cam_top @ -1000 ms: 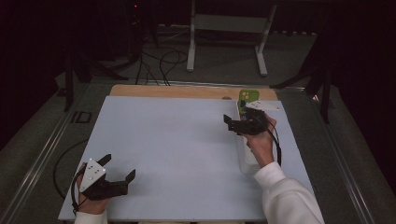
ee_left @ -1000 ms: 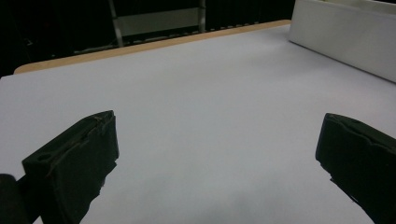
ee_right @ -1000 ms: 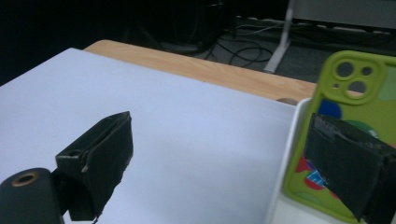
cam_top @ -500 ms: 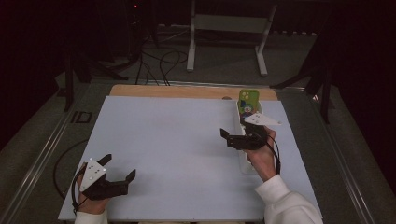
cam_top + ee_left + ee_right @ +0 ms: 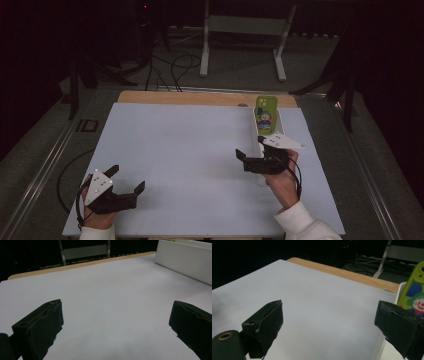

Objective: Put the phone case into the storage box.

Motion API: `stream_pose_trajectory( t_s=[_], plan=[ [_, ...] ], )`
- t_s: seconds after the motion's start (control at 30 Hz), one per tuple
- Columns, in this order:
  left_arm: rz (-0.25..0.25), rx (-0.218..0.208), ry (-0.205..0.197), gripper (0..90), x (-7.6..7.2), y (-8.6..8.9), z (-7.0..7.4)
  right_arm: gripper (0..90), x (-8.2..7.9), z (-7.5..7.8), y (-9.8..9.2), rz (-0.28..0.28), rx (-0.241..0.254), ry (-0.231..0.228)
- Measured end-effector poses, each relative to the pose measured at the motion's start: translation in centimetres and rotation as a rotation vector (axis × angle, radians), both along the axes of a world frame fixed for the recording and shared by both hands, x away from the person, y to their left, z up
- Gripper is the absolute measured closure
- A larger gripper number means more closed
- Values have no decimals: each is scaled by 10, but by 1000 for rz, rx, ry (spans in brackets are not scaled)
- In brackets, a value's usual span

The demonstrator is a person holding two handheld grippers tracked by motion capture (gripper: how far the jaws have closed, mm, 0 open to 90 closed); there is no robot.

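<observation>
right gripper (image 5: 250, 148) — jaws wide apart, empty, just beside white tray (image 5: 278, 124) | green phone case (image 5: 266, 114) stands in tray | left gripper (image 5: 128, 180) — wide apart, empty, near table (image 5: 190, 145) front edge

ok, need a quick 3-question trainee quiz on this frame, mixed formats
1. True or false: the right tool is shut on the green phone case.
2. Multiple choice: where is the green phone case? A) flat at the middle of the white board B) standing in the white tray at the board's right side C) between the left tool's jaws
3. Fill in: the left tool is ____ and holds nothing.

Key: 1 false, its jaws are open and hold nothing; 2 B; 3 open.
</observation>
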State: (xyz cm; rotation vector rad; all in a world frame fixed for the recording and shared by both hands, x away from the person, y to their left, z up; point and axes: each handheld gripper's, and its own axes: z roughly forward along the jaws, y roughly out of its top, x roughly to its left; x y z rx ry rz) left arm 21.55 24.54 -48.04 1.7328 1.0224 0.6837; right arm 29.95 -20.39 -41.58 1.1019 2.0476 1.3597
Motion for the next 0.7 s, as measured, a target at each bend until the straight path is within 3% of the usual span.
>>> stream_pose_trajectory(
  t_s=[0.2, 0.47, 0.53, 0.7],
  plan=[
    [-3, -9, 0, 0, 1, 1, 0, 81, -16, -16, -8, -10, 3, -31],
    [1, -7, 1, 0, 2, 2, -1, 81, -33, -36, -26, -18, 62, -78],
    [3, -10, 2, 0, 2, 2, -1, 81, -37, -40, -28, -18, 34, -91],
    [4, -14, -7, 0, 2, 3, -1, 81, -44, -49, -34, -16, 39, -111]
  ],
)
